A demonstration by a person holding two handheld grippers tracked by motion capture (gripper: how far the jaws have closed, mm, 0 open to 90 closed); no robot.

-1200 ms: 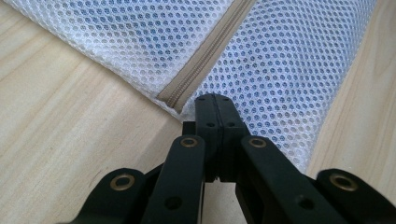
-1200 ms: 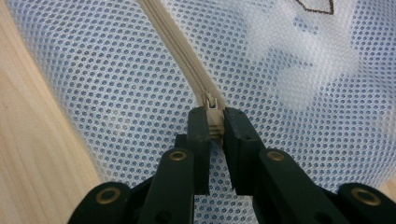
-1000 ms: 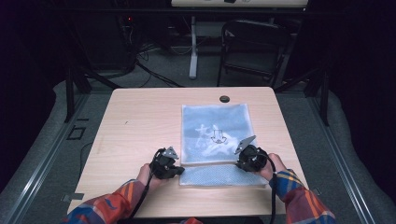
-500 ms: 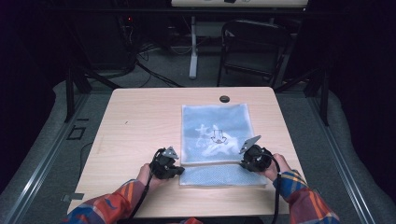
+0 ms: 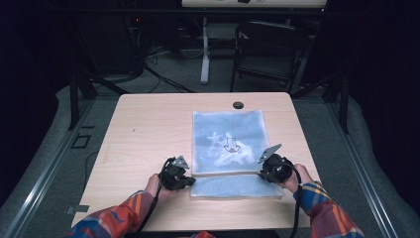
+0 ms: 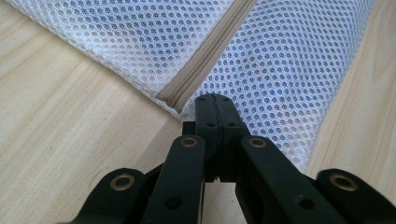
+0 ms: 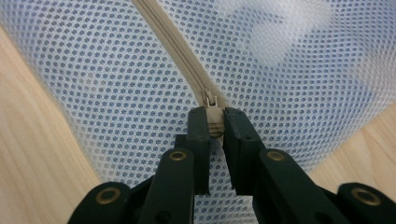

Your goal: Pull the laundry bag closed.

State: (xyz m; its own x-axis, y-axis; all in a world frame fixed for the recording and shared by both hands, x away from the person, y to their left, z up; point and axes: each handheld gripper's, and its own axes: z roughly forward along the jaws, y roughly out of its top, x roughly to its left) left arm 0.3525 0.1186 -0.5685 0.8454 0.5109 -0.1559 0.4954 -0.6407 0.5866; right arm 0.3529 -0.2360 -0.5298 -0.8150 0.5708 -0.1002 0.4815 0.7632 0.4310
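Zipping calls for tension: left hand-held gripper (image 6: pixel 215 100) clamped shut on bag (image 5: pixel 229 144) corner at 9 o'clock; right hand-held gripper (image 7: pixel 216 114) pinching zipper pull (image 7: pixel 213 122); draw steadily along zipper (image 6: pixel 205 56).

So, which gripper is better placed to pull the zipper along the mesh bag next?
The right gripper: it is shut on the zipper pull. The left gripper is shut on the corner of the mesh bag at the zipper's other end, so it can probably anchor.

Light wooden rectangular desk (image 5: pixel 148 129), dark grommet (image 5: pixel 238 105) near far edge; white mesh zippered laundry bag (image 5: pixel 230 148) lies flat right of centre.
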